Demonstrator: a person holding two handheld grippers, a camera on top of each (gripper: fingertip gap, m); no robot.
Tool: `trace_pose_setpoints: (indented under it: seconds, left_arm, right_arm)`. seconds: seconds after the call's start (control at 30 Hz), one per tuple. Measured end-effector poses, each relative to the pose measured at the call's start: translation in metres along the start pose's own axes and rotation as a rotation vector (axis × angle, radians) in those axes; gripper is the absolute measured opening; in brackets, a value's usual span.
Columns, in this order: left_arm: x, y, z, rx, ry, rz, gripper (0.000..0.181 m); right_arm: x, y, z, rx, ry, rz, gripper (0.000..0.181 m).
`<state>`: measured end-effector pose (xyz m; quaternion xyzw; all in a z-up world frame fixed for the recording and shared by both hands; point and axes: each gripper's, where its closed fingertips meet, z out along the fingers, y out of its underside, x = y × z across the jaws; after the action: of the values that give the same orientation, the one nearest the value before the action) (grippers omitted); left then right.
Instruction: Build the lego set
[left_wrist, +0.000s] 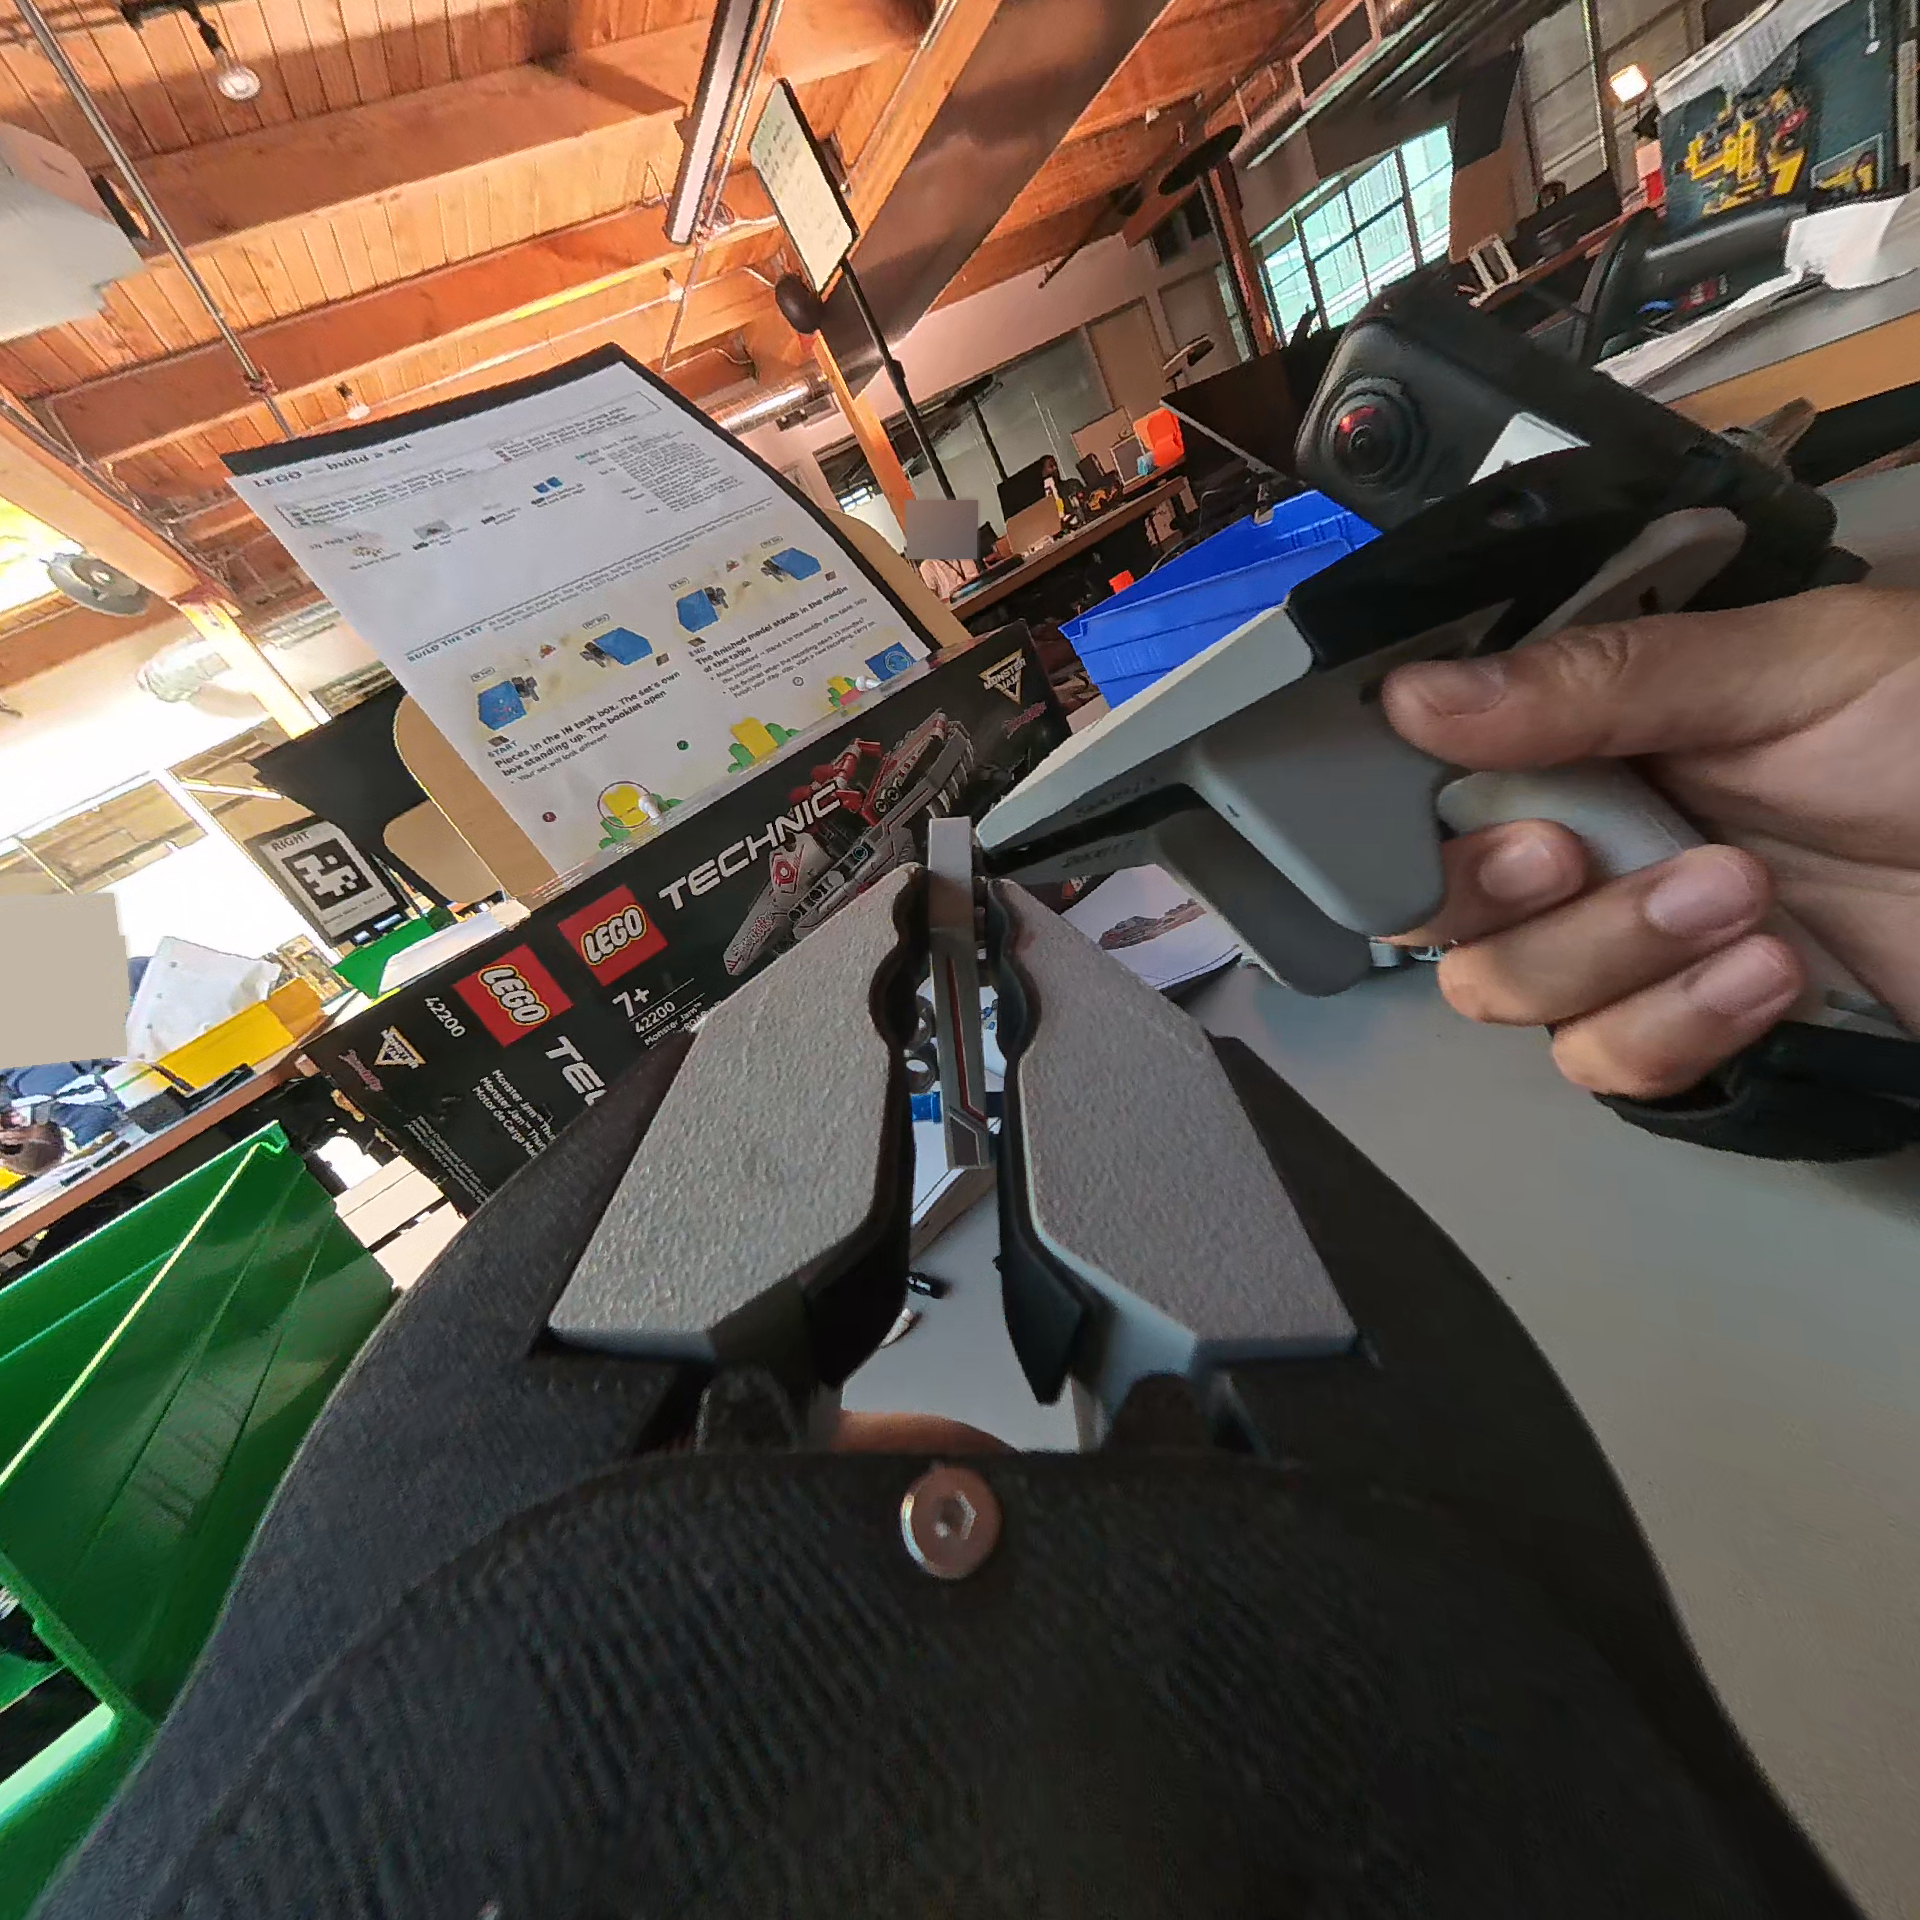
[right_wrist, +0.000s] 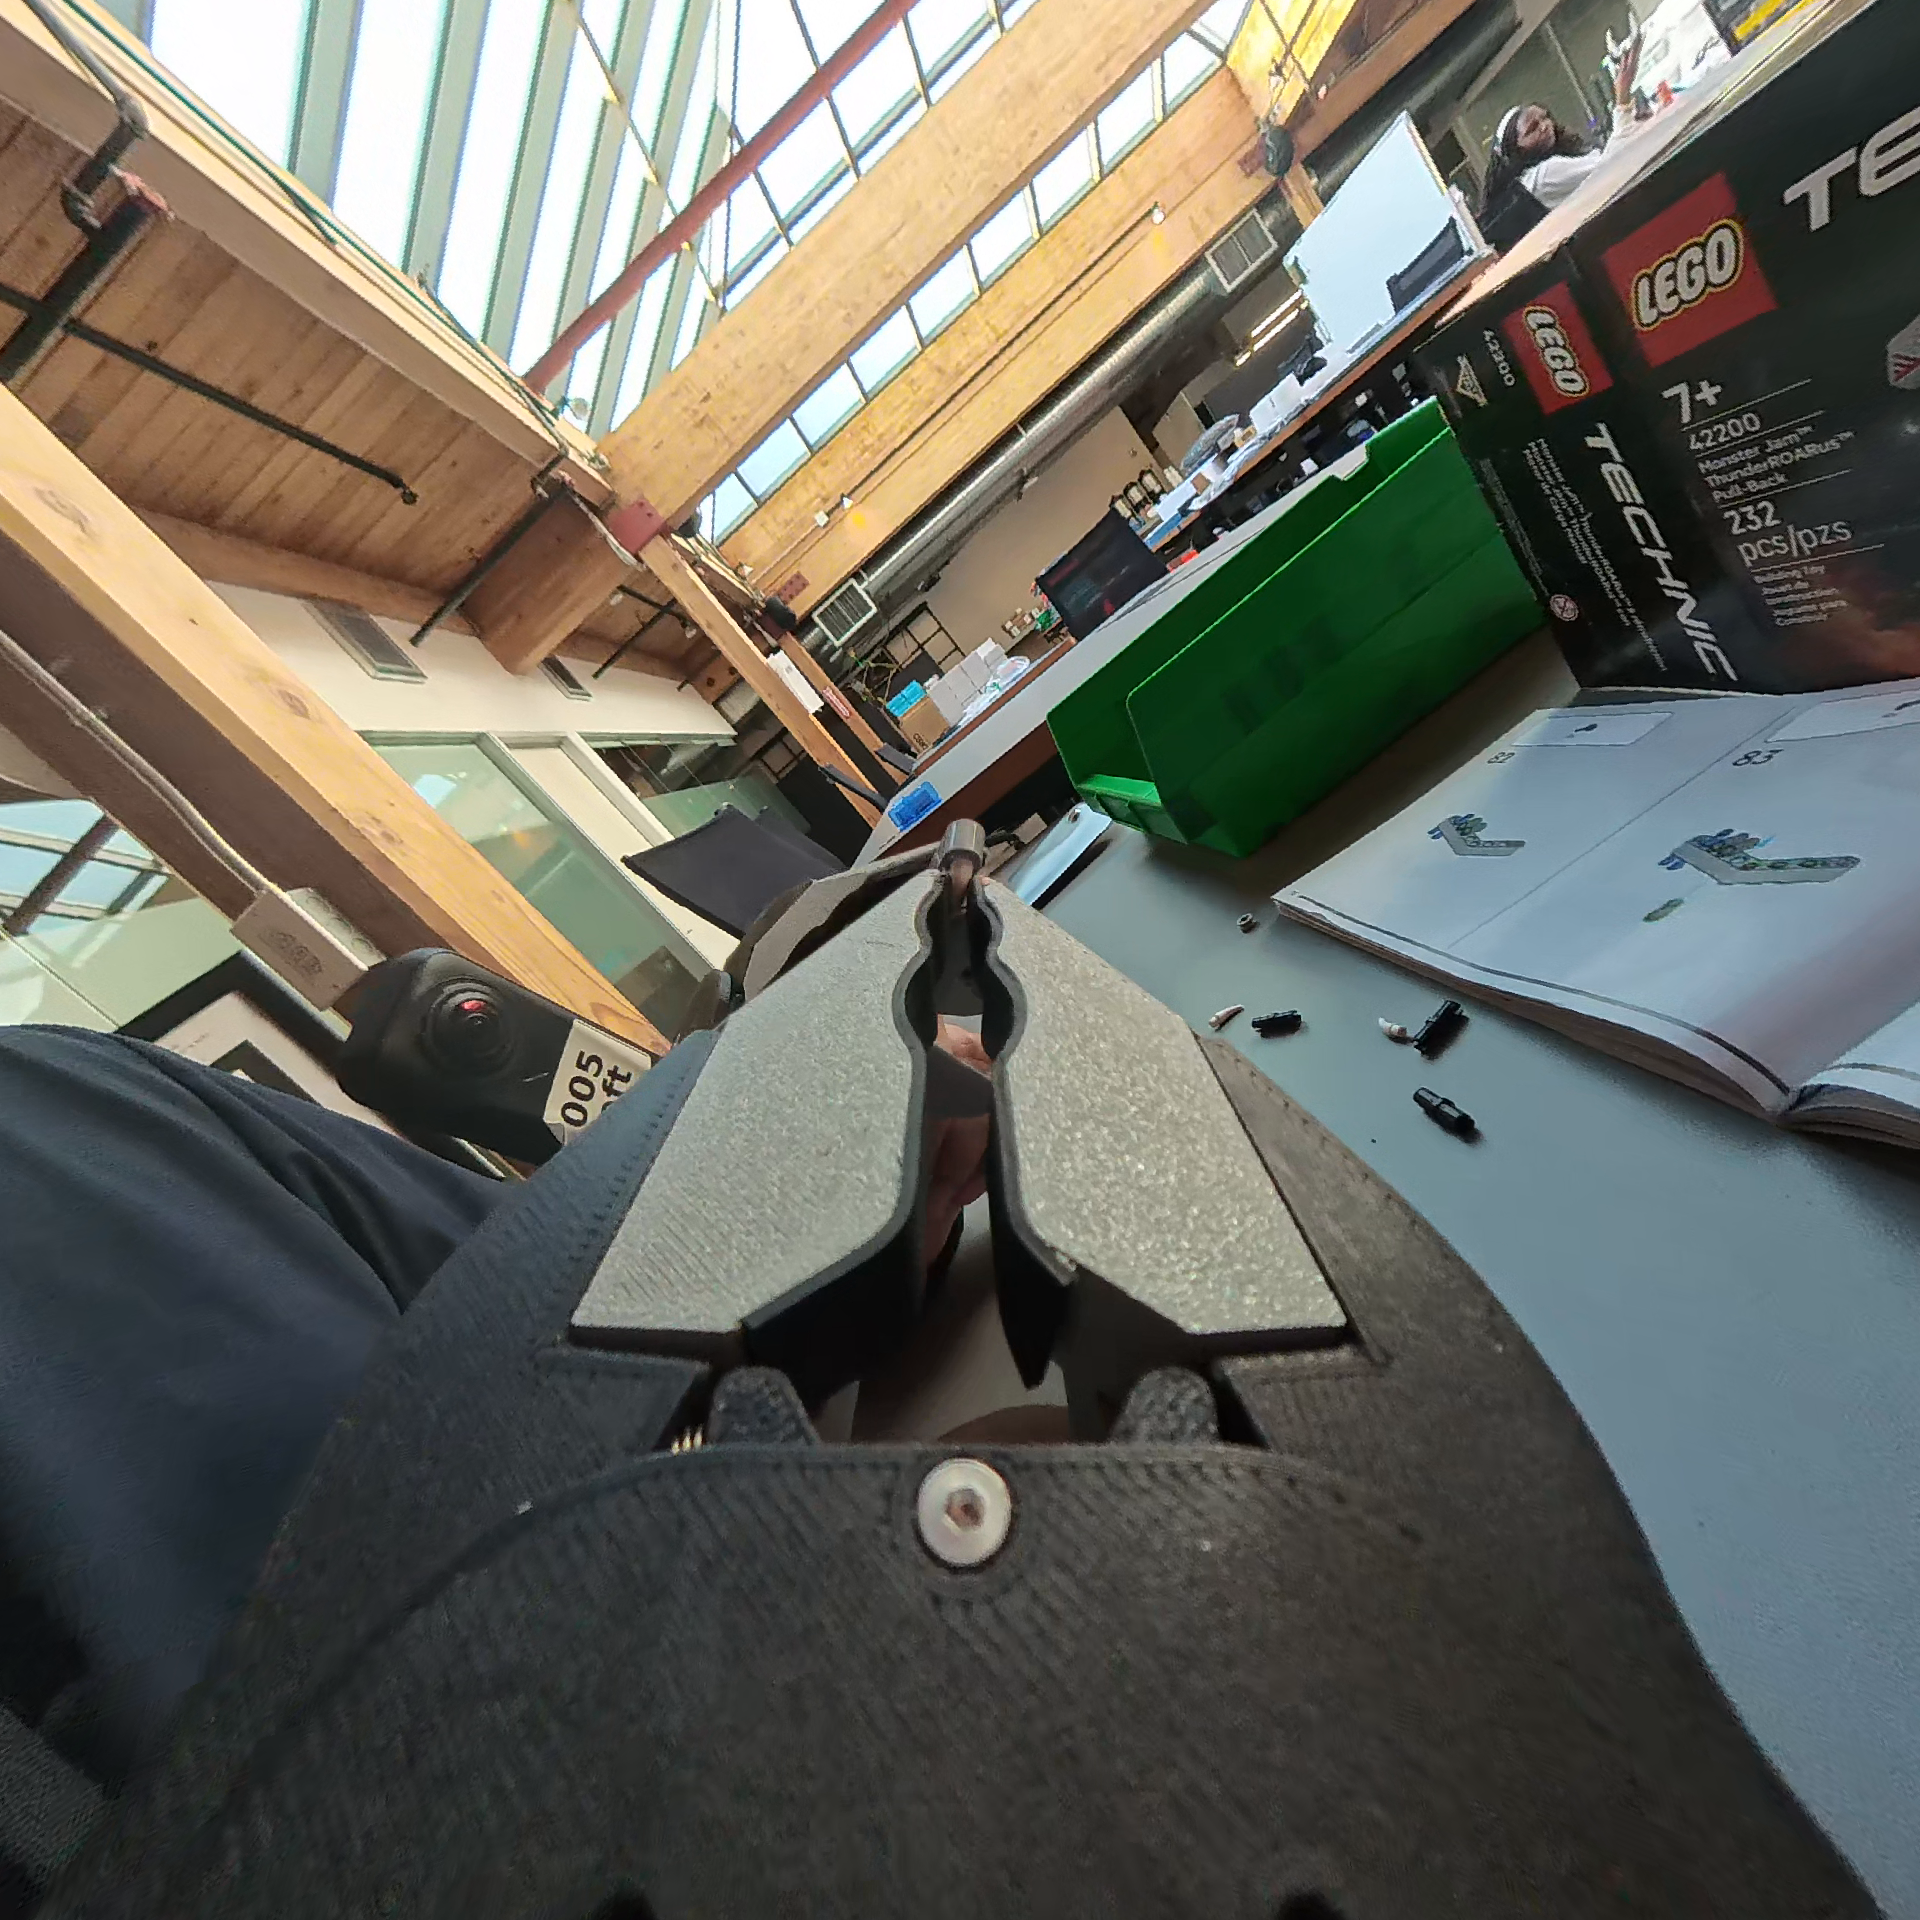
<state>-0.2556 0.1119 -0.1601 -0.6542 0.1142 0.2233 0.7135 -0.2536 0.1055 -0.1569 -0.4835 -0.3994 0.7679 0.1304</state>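
Note:
My left gripper (left_wrist: 954, 894) is shut on a long grey panel piece (left_wrist: 961, 1023) with a red stripe, held upright above the grey table (left_wrist: 1558, 1299). The right gripper's grey body (left_wrist: 1247, 831), held by a hand (left_wrist: 1662, 831), comes in from the right with its tip right beside the panel's top. In the right wrist view my right gripper (right_wrist: 961, 896) is shut on a small dark pin (right_wrist: 961, 847) that sticks out past the tips. Several small black pins (right_wrist: 1439, 1107) lie loose on the table (right_wrist: 1558, 1403) by the open instruction booklet (right_wrist: 1662, 894).
The black set box (left_wrist: 665, 966) stands behind the grippers, also in the right wrist view (right_wrist: 1714, 436), with a printed sheet (left_wrist: 582, 603) propped on it. A green bin (left_wrist: 156, 1403) sits at left (right_wrist: 1299, 665), a blue bin (left_wrist: 1195, 603) behind. Only a small space, under 4 cm, lies between the two pairs of fingers.

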Motion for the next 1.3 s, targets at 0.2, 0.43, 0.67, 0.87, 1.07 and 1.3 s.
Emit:
trace_pose_setpoints:
  seconds: [0.2, 0.43, 0.67, 0.87, 1.07, 1.3]
  left_arm:
    - [0.006, -0.001, -0.003, 0.027, 0.092, -0.062, 0.008]
    - [0.009, 0.001, -0.009, 0.026, 0.117, 0.031, 0.008]
    - [0.006, 0.002, -0.006, 0.018, 0.104, -0.022, 0.008]
    - [0.007, 0.002, -0.005, 0.016, 0.076, 0.047, 0.008]
    - [0.002, 0.008, -0.004, -0.014, 0.061, 0.024, 0.008]
    - [0.01, 0.031, -0.003, -0.136, 0.186, 0.006, 0.008]
  right_arm:
    - [-0.002, 0.004, -0.003, -0.08, -0.014, -0.03, 0.0]
    - [-0.005, 0.01, -0.003, -0.12, -0.041, -0.004, 0.0]
    - [-0.003, 0.007, -0.001, -0.084, -0.045, 0.014, 0.0]
    - [0.0, 0.001, -0.006, -0.04, -0.061, 0.052, 0.0]
    - [0.001, 0.004, -0.005, -0.055, -0.035, 0.016, 0.006]
    - [0.001, -0.01, -0.013, 0.011, 0.03, -0.103, 0.009]
